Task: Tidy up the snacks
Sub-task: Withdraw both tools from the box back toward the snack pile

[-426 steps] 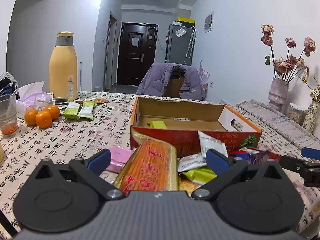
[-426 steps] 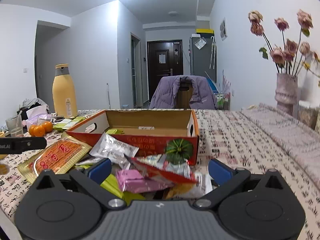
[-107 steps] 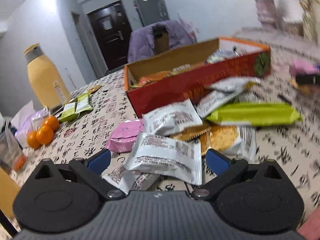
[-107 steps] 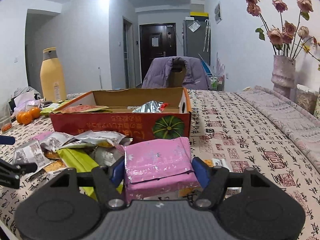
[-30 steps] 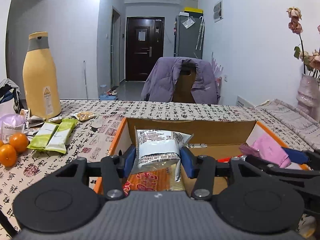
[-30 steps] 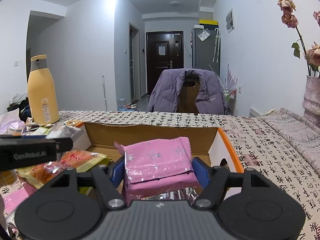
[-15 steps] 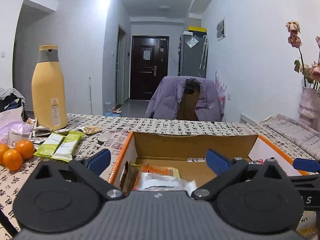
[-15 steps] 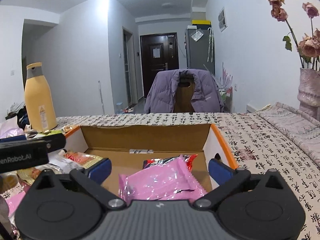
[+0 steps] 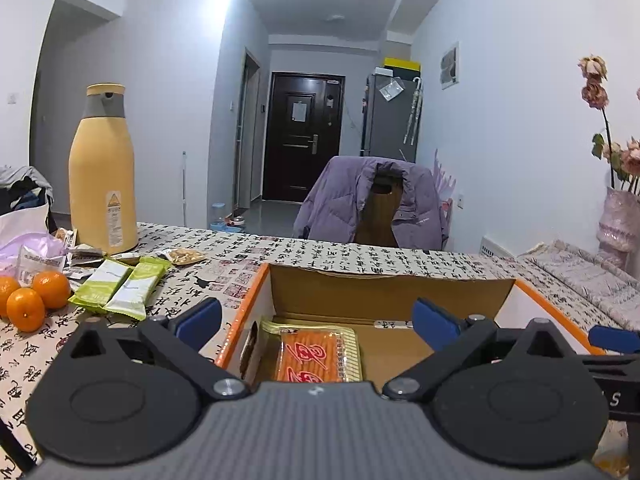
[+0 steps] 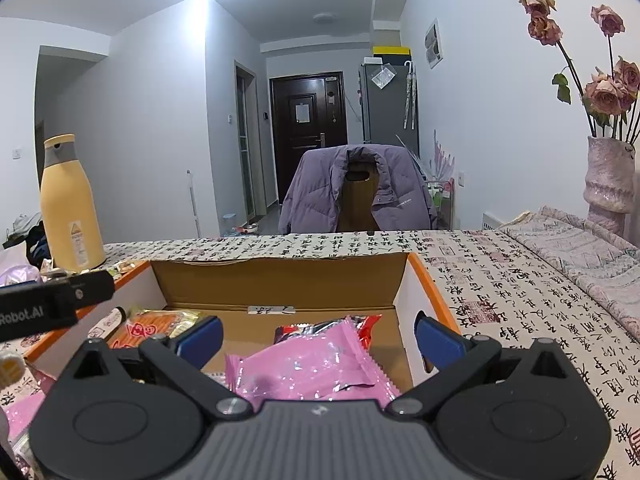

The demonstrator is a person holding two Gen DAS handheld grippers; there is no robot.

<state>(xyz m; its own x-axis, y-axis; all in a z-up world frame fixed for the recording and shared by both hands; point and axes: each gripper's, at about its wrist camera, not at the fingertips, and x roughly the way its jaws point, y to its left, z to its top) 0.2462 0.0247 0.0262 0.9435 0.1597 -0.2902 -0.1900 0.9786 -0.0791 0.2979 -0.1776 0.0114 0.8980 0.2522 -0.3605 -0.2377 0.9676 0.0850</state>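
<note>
An open cardboard box [image 9: 392,286] with an orange rim sits on the table straight ahead of both grippers. My left gripper [image 9: 316,322] is open over its left end with nothing between the pads. Below it an orange snack pack [image 9: 318,356] lies flat on the box floor. My right gripper [image 10: 319,338] is open over the right end of the box [image 10: 280,280]. A pink packet [image 10: 312,368] lies loose in the box under it, on top of a red wrapper [image 10: 362,325]. The orange pack [image 10: 154,326] shows at the left.
A tall yellow flask [image 9: 102,176], oranges [image 9: 36,298] and two green bars [image 9: 120,288] stand left of the box. A chair with a purple jacket [image 9: 376,204] is behind the table. A vase of dried roses [image 10: 608,176] stands at the right. Pink packets [image 10: 20,412] lie near left.
Both grippers opened. The white packet fell from the left one and the pink packet from the right one into the box. Both views have tilted up a little.
</note>
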